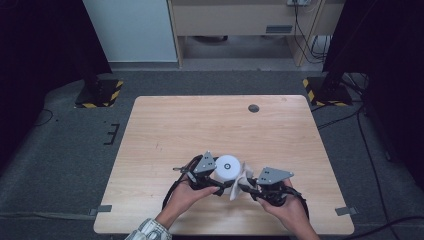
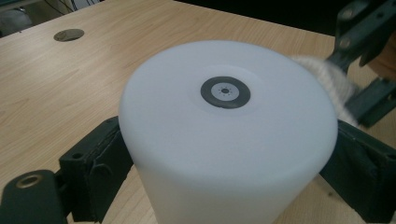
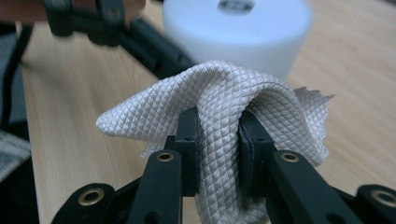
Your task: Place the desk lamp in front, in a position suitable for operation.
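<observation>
On the near middle of the wooden table [image 1: 165, 125], the left gripper [image 1: 220, 186] is clamping the white cylinder [image 1: 227, 170], its jaws pressing the sides from left and right. The cylinder is standing upright; its flat top is carrying a small dark ring [image 2: 225, 92] with no readable writing. Just to its right, the right gripper [image 1: 245, 189] is pinching a white quilted cloth [image 3: 219, 107] tightly between its jaws, the cloth lying against the cylinder's right side. No brand or label is showing.
</observation>
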Demonstrator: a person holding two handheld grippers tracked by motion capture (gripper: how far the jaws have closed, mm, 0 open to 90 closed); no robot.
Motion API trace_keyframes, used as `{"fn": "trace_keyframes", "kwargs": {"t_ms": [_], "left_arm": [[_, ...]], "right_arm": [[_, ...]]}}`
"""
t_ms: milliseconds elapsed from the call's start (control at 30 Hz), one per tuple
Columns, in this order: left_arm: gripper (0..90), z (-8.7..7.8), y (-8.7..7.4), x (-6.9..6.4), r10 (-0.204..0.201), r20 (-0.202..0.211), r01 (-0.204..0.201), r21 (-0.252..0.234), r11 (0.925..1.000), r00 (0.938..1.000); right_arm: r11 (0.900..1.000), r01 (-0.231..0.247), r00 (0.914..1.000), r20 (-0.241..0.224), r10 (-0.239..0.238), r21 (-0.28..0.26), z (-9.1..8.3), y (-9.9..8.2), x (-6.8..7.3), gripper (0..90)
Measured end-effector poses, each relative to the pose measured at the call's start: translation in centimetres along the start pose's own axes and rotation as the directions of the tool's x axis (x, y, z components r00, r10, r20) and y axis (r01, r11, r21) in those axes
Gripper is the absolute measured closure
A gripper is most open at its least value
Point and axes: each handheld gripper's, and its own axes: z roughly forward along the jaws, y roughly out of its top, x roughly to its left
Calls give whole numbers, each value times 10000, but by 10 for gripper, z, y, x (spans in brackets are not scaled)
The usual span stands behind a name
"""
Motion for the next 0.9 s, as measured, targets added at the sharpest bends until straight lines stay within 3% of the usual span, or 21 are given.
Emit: {"fn": "trace_keyframes", "kwargs": {"t_ms": [167, 567, 767, 900], "left_arm": [[80, 0, 0, 0, 3, -33, -3, 17, 10000, 10000], [80, 0, 1, 0, 9, -16, -9, 55, 10000, 10000], [80, 0, 1, 0, 1, -7, -1, 60, 10000, 10000], [80, 0, 1, 1, -16, 16, 16, 56, 10000, 10000]], "right_arm": [[9994, 145, 9999, -71, -143, 306, 6, -1, 3, 729], [9986, -134, 9997, 175, 143, -515, -7, 4, -2, 730], [9988, -81, 9997, 233, 70, 493, 7, -4, -1, 729], [9989, -193, 9995, 238, 183, 427, 6, -4, -3, 728]]}}
